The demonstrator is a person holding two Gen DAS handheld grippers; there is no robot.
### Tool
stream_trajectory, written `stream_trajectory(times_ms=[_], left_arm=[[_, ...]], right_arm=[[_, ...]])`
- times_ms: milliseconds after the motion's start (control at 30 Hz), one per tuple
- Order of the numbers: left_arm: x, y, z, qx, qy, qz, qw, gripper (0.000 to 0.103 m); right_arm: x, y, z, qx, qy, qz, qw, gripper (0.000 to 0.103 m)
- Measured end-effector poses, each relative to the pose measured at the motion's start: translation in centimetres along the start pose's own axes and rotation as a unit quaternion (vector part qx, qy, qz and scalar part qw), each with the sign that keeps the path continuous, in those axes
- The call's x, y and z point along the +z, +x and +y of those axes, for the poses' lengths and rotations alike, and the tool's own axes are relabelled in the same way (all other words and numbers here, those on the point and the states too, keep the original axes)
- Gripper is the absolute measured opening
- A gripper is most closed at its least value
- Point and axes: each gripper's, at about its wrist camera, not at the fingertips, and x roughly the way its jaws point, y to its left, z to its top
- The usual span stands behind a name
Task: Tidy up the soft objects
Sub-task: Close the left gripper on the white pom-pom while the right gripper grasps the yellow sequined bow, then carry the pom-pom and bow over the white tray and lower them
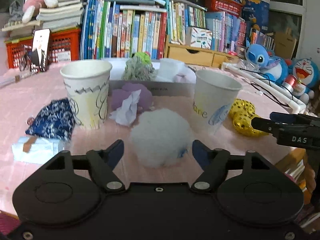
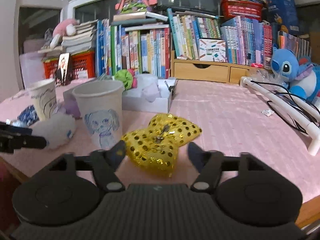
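left wrist view: left gripper [image 1: 158, 152] spread, nothing pinched; white fluffy ball [image 1: 160, 136] lies on pink cloth between jaws, in front of grey box [image 1: 152, 89]. some soft items seen already in box.

right wrist view: right gripper [image 2: 156, 152] spread, empty; gold sequin bow [image 2: 160, 140] loose, right of drawn-on cup [image 2: 102, 112]. both judged left to sort.

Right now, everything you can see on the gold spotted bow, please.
The gold bow is a soft, puffy bow-shaped piece in shiny gold fabric dotted with dark spots, pinched at a darker knot in the middle. It lies flat on the pink tablecloth, just right of the paper cup with the drawn puppy, apart from it. It sits between the open fingers of the right gripper; the pads do not press it, though the left finger looks very close. In the left wrist view it shows beyond the other gripper's tip.
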Motion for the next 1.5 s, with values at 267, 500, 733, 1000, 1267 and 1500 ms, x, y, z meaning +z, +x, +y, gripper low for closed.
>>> stream_trajectory(times_ms=[267, 500, 733, 1000, 1267, 1500], left_arm=[[0.1, 2.1, -1.0, 0.009, 0.017, -0.004, 0.9998, 0.085], [-0.3, 3.8, -1.5, 0.017, 0.033, 0.004, 0.9993, 0.086], [-0.4, 4.3, -1.4, 0.024, 0.029, 0.000, 0.9993, 0.077], [-0.1, 3.8, -1.3, 0.029, 0.031, 0.005, 0.9991, 0.063], [1.4, 1.4, -1.2, 0.020, 0.037, -0.011, 0.9991, 0.063], [3.6, -1.0, -1.2, 0.010, 0.046, -0.028, 0.9985, 0.063]], right_arm=[[0.6, 2.0, 0.7, -0.008, 0.007, -0.001, 1.000, 0.103], [0.5, 3.9, 1.6, -0.036, -0.004, 0.014, 0.999, 0.103], [0.5, 4.5, 1.8, -0.030, 0.000, 0.023, 0.999, 0.100], [0.2, 4.1, 1.7, -0.024, 0.004, 0.025, 0.999, 0.076], [1.0, 3.3, 1.3, -0.024, 0.003, 0.016, 1.000, 0.065], [2.6, 2.6, 0.3, -0.043, 0.008, 0.002, 0.999, 0.065]])
